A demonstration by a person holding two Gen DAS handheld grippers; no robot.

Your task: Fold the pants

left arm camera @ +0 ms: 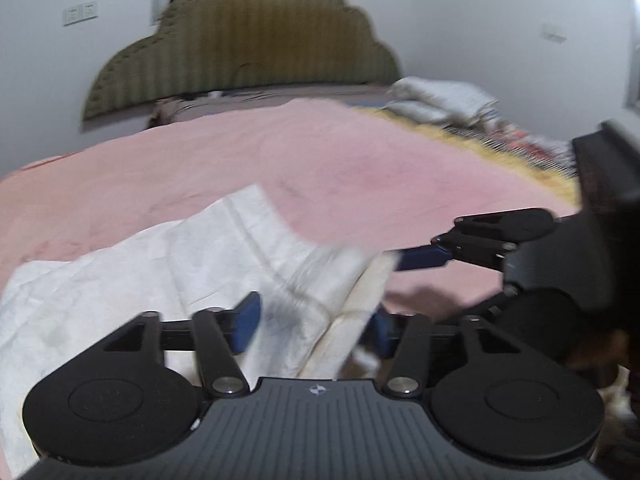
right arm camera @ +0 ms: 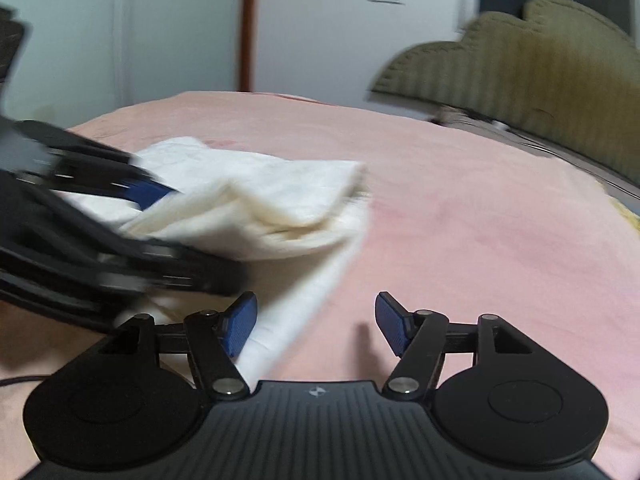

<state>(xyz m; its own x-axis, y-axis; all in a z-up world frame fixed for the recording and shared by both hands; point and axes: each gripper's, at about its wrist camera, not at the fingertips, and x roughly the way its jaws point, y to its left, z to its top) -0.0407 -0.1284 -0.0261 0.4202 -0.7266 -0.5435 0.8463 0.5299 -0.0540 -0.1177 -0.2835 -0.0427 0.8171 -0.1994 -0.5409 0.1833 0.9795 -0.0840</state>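
The white pants (left arm camera: 180, 264) lie folded in layers on the pink blanket, their stacked edges toward the right. My left gripper (left arm camera: 314, 328) is open, with a fold of the pants lying loosely between its blue pads and neither pad pressing it. My right gripper (right arm camera: 316, 326) is open too; only the pants' near edge (right arm camera: 288, 312) runs past its left pad, with bare blanket in the rest of the gap. In the right wrist view the left gripper is a blurred black shape whose blue fingers (right arm camera: 150, 194) straddle the pile of pants (right arm camera: 260, 200).
The pink blanket (left arm camera: 280, 160) covers the bed. An olive scalloped headboard (left arm camera: 248, 40) stands at the far end against a white wall. Folded pale bedding (left arm camera: 440, 100) and a yellow fringed cloth (left arm camera: 500, 148) lie at the bed's right side. A brown door frame (right arm camera: 248, 24) is behind.
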